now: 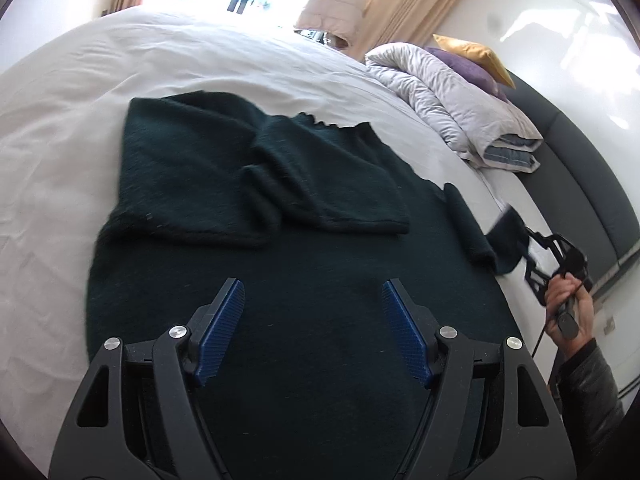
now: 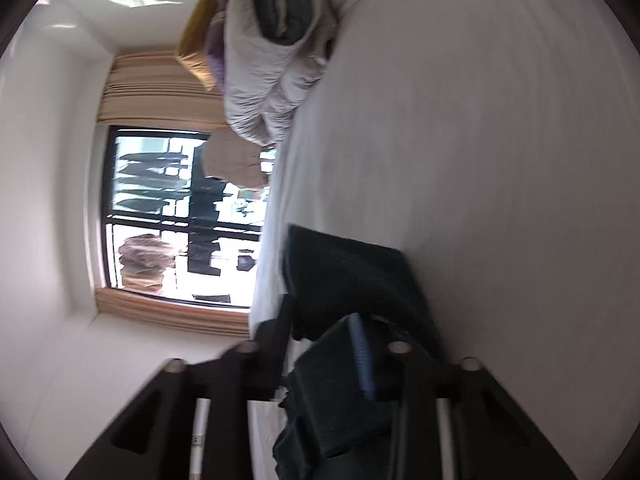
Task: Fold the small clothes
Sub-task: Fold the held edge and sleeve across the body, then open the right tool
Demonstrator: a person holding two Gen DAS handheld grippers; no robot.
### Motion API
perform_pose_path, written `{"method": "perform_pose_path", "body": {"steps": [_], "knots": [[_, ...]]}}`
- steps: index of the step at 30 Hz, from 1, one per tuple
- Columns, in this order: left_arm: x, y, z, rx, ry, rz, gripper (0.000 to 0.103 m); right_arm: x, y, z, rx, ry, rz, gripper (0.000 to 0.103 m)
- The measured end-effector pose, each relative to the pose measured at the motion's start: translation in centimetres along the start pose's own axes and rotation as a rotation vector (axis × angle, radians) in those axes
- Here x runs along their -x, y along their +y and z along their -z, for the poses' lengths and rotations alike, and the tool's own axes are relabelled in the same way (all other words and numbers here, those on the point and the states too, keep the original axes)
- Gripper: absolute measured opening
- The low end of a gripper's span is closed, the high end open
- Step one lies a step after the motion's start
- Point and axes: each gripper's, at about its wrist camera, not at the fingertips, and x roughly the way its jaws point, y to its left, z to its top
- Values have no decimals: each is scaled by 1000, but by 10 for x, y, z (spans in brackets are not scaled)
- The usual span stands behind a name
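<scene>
- Dark green sweater [image 1: 280, 280] lies spread on the bed [image 1: 60, 128], sleeves already folded in, long axis running away from the left gripper [image 1: 313, 332].
- Left jaws wide open, holding nothing, hovering over the near end.
- Right gripper [image 2: 360, 360] is clamped on a sweater edge off to the right side, so it's the one placed to carry the fold across.
- Rolled duvet [image 1: 452, 96] and pillows sit well clear.

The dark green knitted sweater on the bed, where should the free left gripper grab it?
Grip the dark green knitted sweater at its near left edge, coming from the left over the white sheet. That border lies flat and exposed; the left gripper is open.
</scene>
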Motion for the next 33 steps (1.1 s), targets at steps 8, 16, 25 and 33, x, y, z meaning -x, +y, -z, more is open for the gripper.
{"method": "perform_pose_path", "body": {"steps": [8,16,25,33], "knots": [[-6,8,9,-19,-32,11,71,-33,81,121,288,244,-49,81],[3,13,14,-11,-46,25,71,-183,92,230,424,558,147,71],[8,12,5,6,-51,18,71,-181,92,192,498,445,254,10],[0,8,0,-12,-45,6,71,-92,101,138,566,248,161,72]]}}
